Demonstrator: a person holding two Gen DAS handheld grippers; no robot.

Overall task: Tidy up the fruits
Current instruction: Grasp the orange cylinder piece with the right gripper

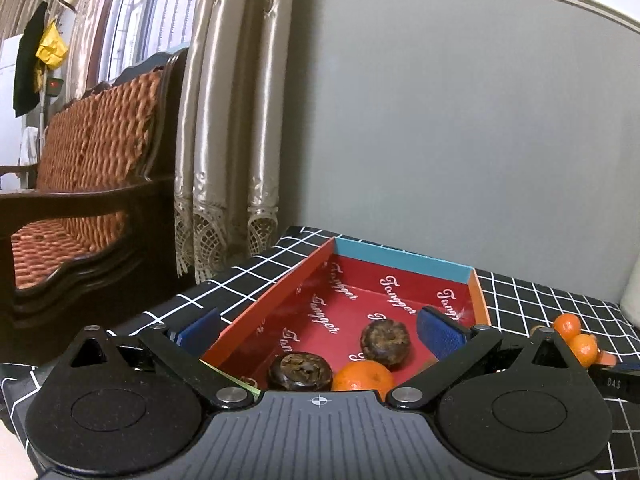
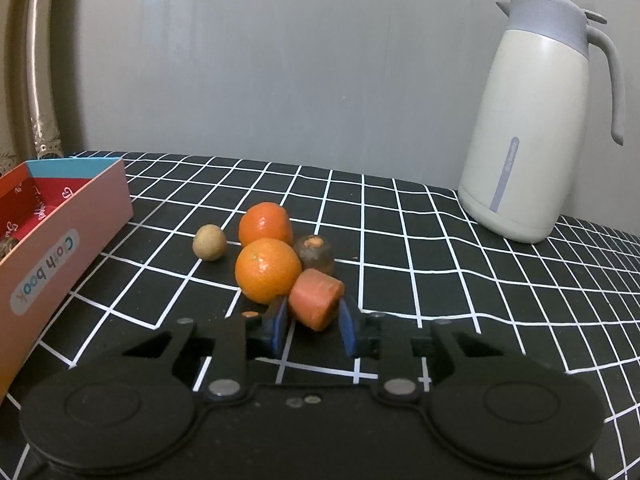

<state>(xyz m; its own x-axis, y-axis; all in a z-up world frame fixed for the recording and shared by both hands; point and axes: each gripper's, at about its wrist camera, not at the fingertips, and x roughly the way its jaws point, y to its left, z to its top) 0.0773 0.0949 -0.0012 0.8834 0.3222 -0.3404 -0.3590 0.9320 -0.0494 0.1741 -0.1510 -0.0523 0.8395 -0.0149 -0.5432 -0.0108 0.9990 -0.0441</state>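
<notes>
My right gripper is shut on a cut carrot piece on the black checked cloth; both blue pads press its sides. Just beyond it lie two tangerines, a small tan round fruit and a dark round fruit. My left gripper stands open over the near end of the red box, one pad outside its left wall and one inside. Inside the box lie two dark round fruits and a tangerine.
A cream thermos jug stands at the back right of the table. The box sits at the left in the right wrist view. A wooden bench and curtains stand left of the table; a grey wall runs behind.
</notes>
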